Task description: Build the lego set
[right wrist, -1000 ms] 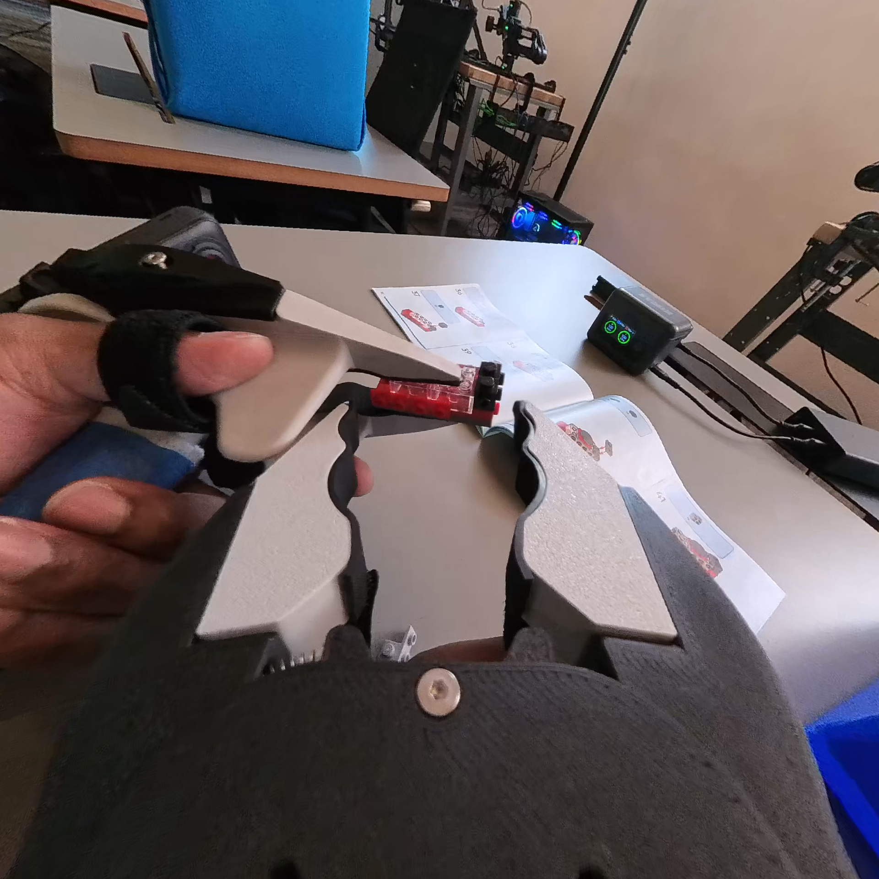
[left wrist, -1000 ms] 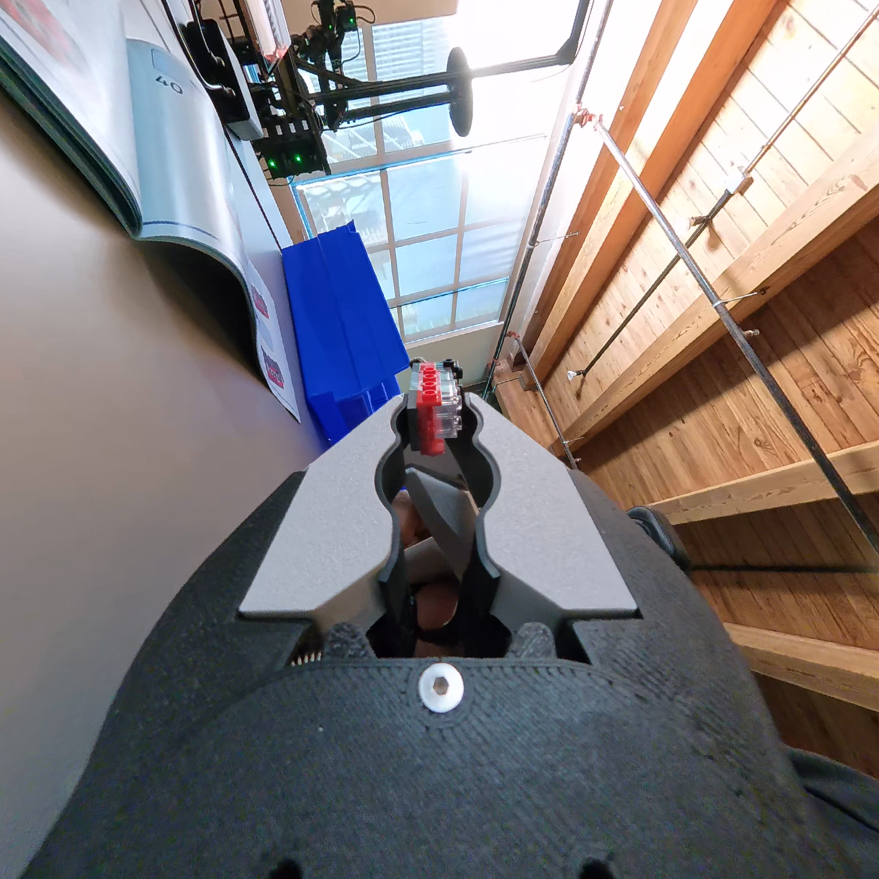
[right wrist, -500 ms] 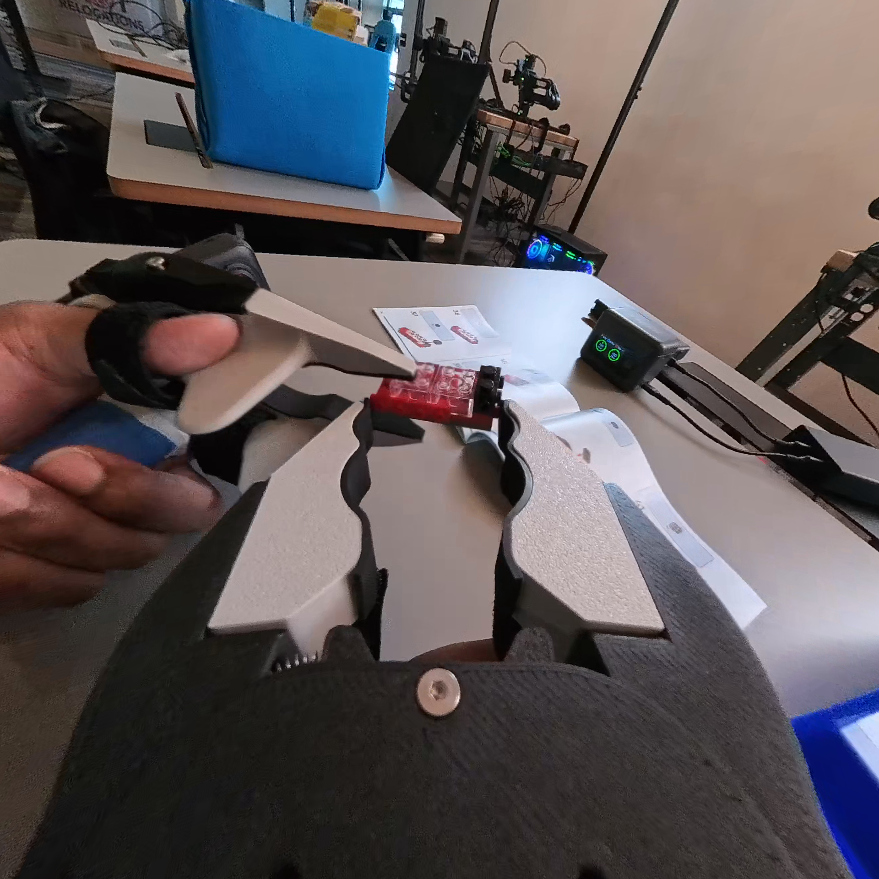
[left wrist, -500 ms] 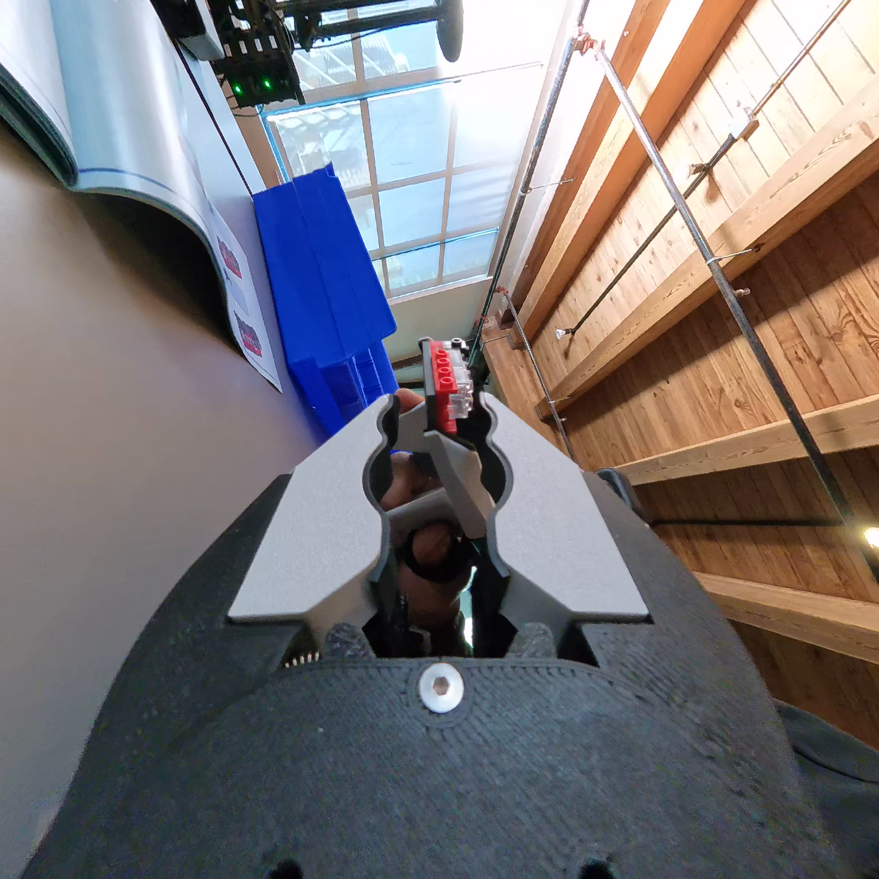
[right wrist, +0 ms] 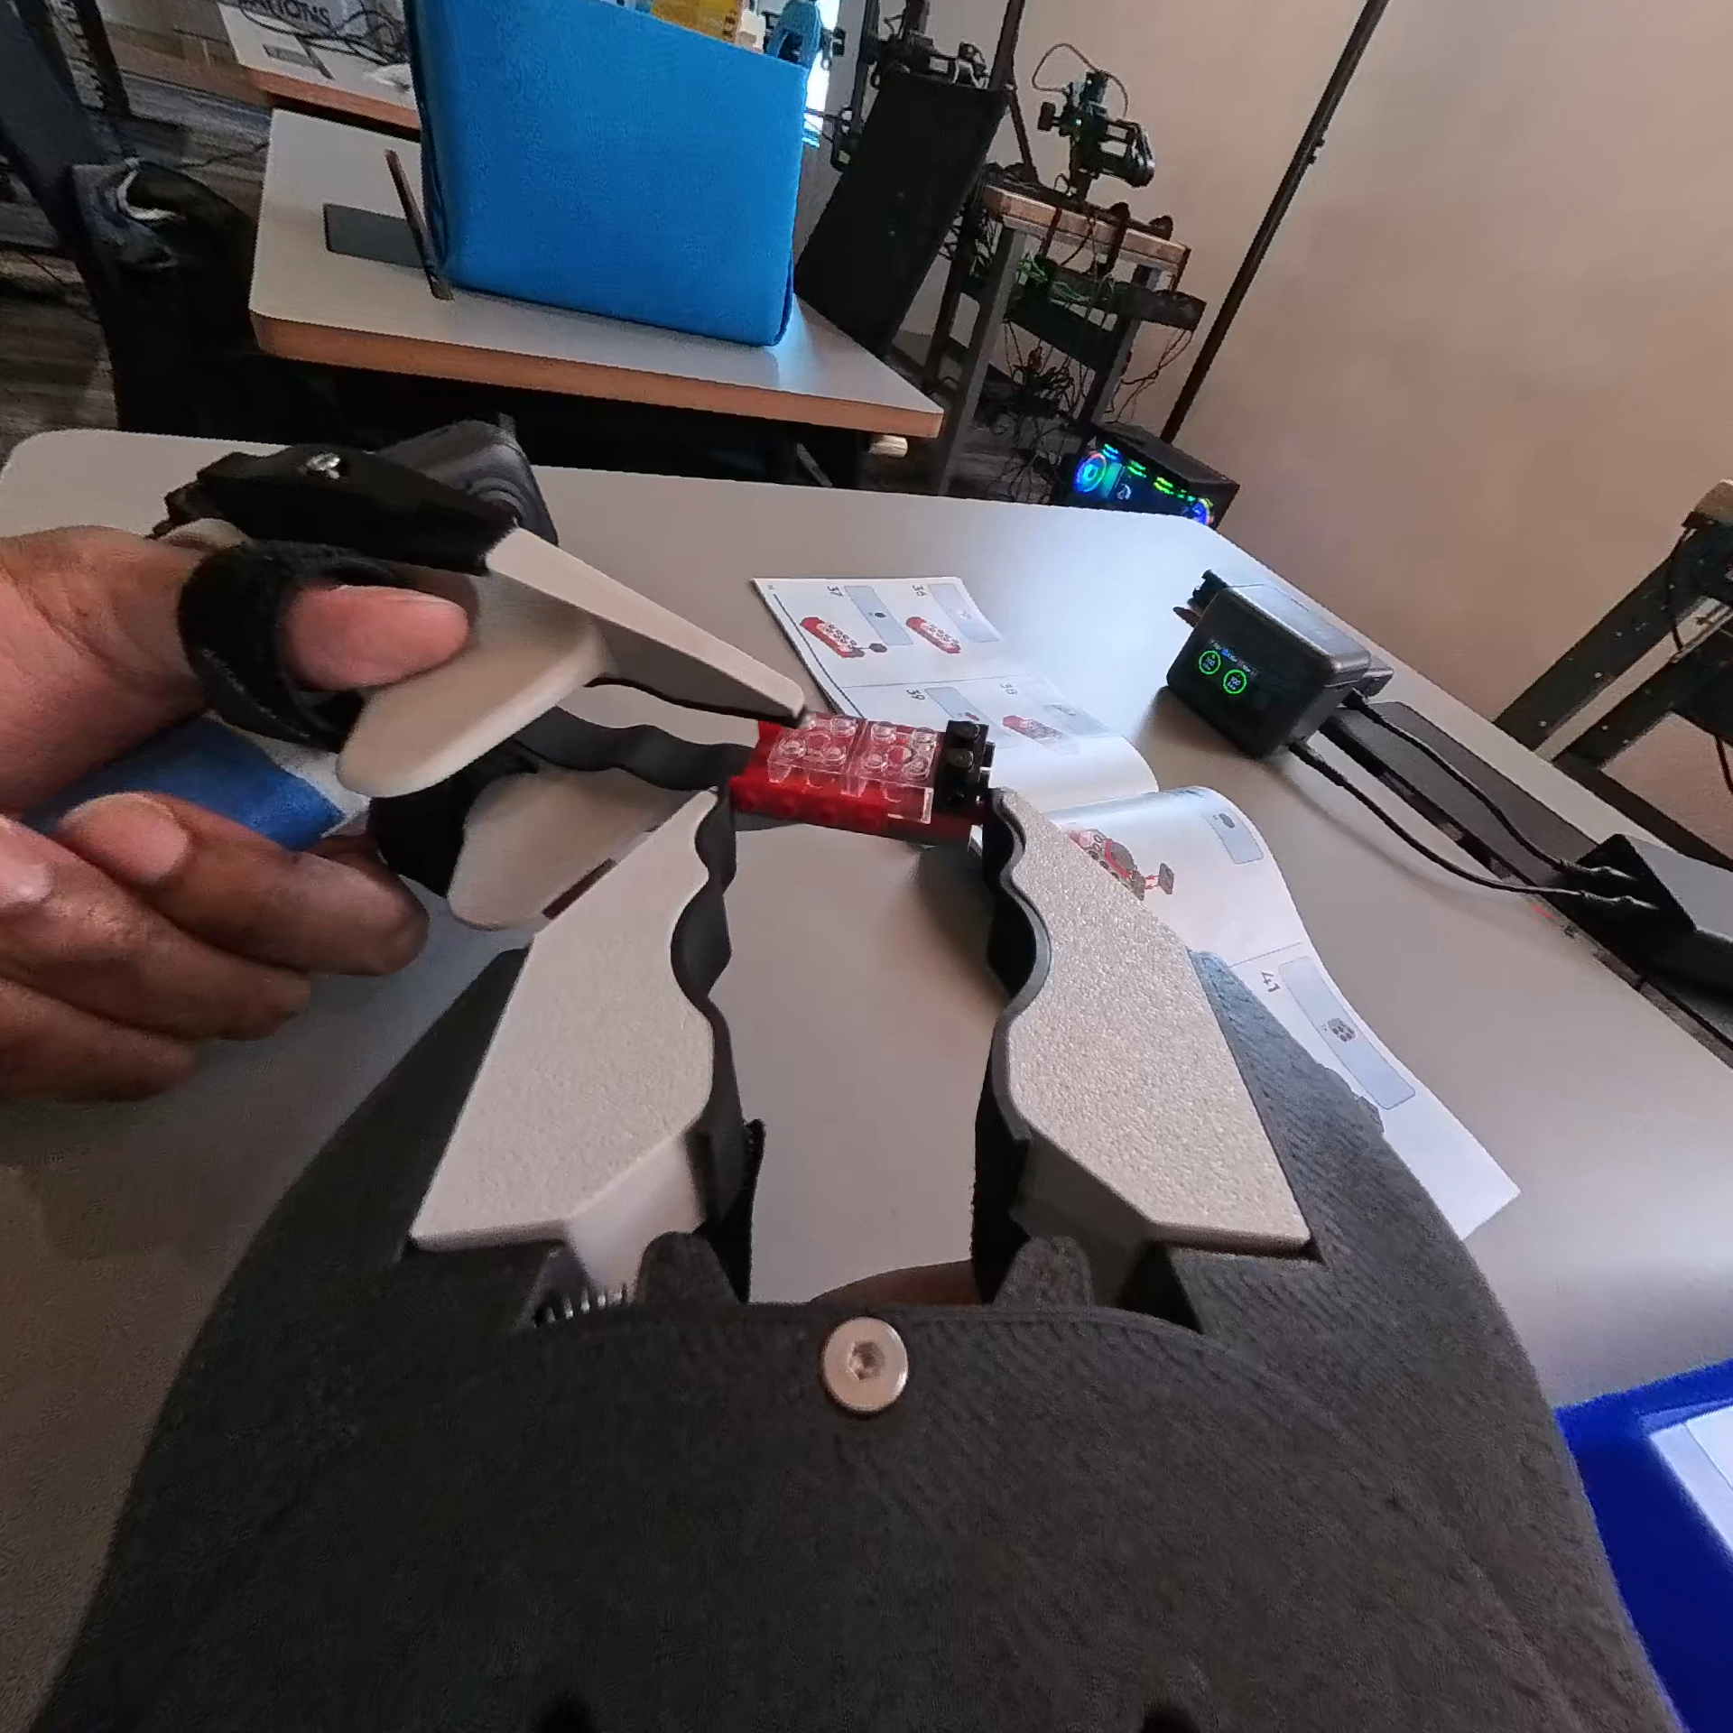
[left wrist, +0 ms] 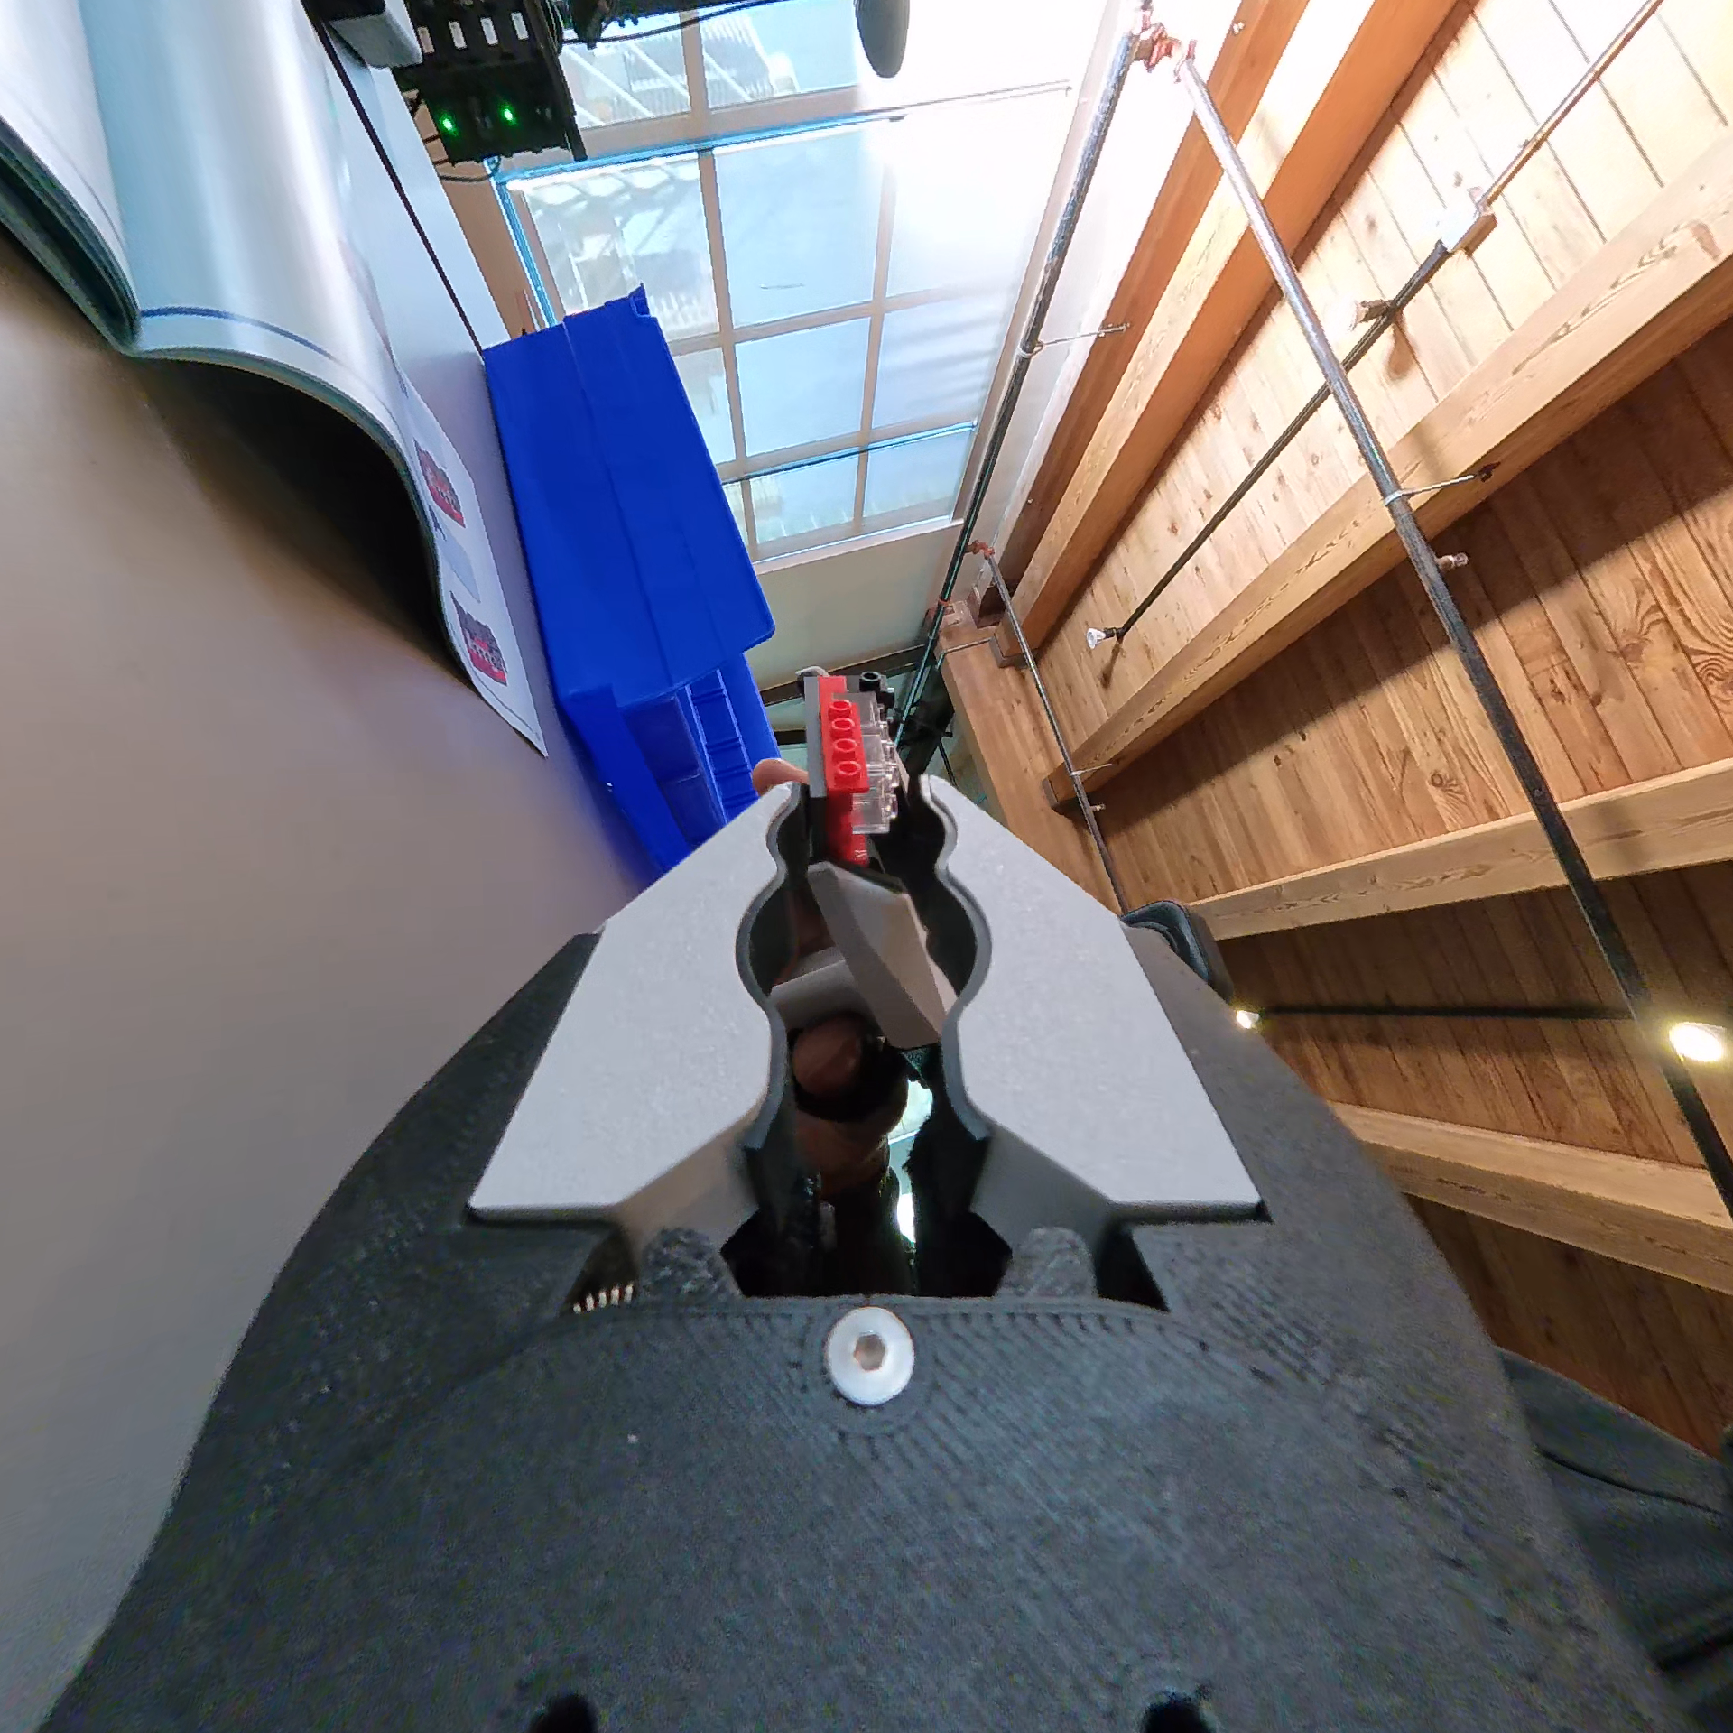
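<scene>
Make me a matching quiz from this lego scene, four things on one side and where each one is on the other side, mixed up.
Things:
1. red and clear lego piece
2. instruction booklet
3. black device with green lights
4. blue box

Places:
A. on the far table
B. lying open on the near table
C. clamped in the left gripper
D. near table, right side, cabled

Pairs: 1-C, 2-B, 3-D, 4-A

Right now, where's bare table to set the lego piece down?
Free: grey table under the open right gripper, and near-left below the hand. Crowded: instruction booklet right, black device and cables far right, blue bin near-right corner.
</scene>
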`<state>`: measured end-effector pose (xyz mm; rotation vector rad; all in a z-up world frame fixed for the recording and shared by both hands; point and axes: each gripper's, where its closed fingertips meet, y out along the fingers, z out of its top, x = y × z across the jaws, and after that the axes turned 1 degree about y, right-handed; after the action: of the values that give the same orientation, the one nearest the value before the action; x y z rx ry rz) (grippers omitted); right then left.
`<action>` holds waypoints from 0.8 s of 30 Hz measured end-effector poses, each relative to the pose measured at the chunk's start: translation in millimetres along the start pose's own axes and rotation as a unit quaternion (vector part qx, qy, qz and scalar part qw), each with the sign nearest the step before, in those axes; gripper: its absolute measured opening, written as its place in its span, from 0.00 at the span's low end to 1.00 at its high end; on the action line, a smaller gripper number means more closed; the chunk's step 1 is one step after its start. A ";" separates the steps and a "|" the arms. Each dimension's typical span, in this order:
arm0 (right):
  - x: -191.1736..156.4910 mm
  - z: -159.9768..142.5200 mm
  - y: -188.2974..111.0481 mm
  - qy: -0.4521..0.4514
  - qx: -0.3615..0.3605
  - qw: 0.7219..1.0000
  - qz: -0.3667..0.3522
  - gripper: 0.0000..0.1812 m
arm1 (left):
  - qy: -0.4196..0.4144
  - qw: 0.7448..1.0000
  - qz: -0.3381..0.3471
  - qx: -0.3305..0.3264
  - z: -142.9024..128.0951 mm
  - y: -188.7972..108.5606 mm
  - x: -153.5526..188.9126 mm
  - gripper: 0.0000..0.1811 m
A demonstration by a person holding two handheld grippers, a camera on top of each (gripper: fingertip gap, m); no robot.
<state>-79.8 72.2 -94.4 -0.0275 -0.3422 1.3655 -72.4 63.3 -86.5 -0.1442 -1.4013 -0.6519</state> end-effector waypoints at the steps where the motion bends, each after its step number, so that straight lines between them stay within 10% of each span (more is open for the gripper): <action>1: 0.0 0.1 -0.4 0.002 0.001 1.000 0.001 0.30 | 0.000 1.000 0.000 -0.001 -0.3 0.0 0.0 0.12; 15: -1.9 -20.3 -29.4 -0.014 -0.059 0.996 0.071 0.31 | -0.001 1.000 0.001 0.020 6.0 -4.2 -0.5 0.10; 24: -21.4 -70.8 -57.3 -0.098 -0.200 0.942 0.253 0.32 | 0.001 1.000 0.010 0.015 4.5 -2.7 -3.2 0.11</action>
<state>-10.6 52.1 -154.1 -0.3380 -0.8193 1.7905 -77.7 64.2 -89.4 -0.1329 -1.4065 -0.6145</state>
